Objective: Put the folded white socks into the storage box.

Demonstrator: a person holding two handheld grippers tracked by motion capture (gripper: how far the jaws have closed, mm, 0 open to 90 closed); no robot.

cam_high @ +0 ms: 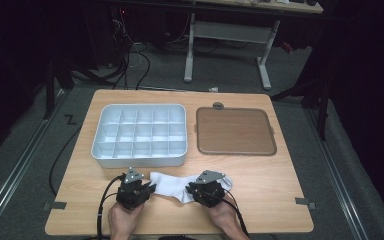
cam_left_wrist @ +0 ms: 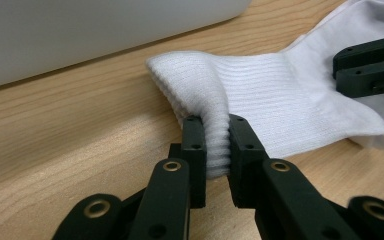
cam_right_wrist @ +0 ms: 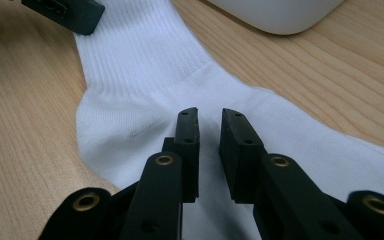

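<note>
A white sock point(cam_high: 172, 184) was seen lying flat on the wooden counter point(cam_high: 260, 195), at about six o'clock from the grey compartment tray point(cam_high: 140, 134) and just beside its near wall; a brown lidded box point(cam_high: 235, 131) stood at three o'clock from that tray. The work was judged to be at an early stage: the sock had been gripped at one end, but no fold had been made and nothing had been placed in any compartment, all of which appeared empty. The left tongs point(cam_left_wrist: 215, 145) were pinched on a raised ridge of the ribbed cuff, the fabric being pressed between the pads. The right tongs point(cam_right_wrist: 209, 125) were set over the middle of the sock near its heel bend, their jaws narrowly parted with a slim gap between them; the tips were seen resting on or just above the cloth, and it could not be told whether any fabric had been caught between them. Lifting, folding and stowing of the sock were judged to remain.
</note>
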